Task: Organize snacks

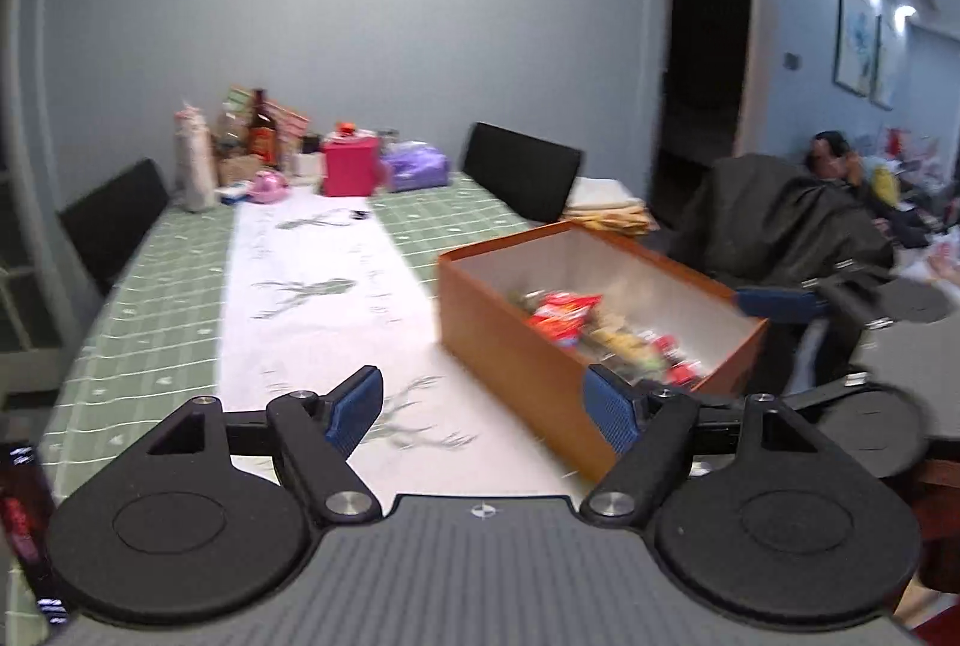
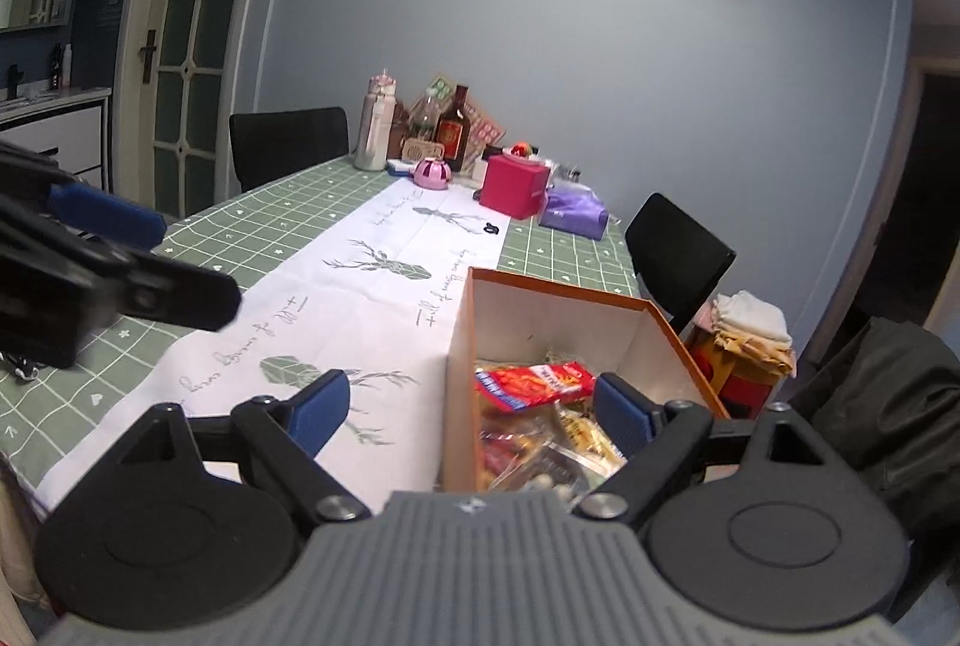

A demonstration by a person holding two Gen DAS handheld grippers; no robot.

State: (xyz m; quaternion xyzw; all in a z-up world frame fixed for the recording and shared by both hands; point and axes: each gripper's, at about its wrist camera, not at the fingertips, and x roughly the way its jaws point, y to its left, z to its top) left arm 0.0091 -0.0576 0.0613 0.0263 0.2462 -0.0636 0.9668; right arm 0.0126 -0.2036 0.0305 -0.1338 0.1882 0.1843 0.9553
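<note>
Hovering: both tongs are hanging over the counter beside the box, nothing gripped.
Left tongs: standing wide and empty, with the runner's deer print showing between the blue pads.
Right tongs: also standing wide and empty, the right pad sitting in front of the box's open top, the left pad over the runner.
Snacks: lying heaped inside the orange box, a red packet on top and yellowish and dark wrappers beneath; no loose snack is showing on the cloth near either tool.
Key relation: the box is lying ahead and to the right of the left tongs, its long axis running away toward the far right; the right tongs are looking almost straight into it and are judged the nearer.
Next move: probably reaching down past the rim for the top packet, if anything is left to sort.
Around: bottles, a pink box and a purple pack are crowding the far end; black chairs are lining both sides.
In the way: the box's tall walls, and the left tool crossing the right view's left edge.
</note>
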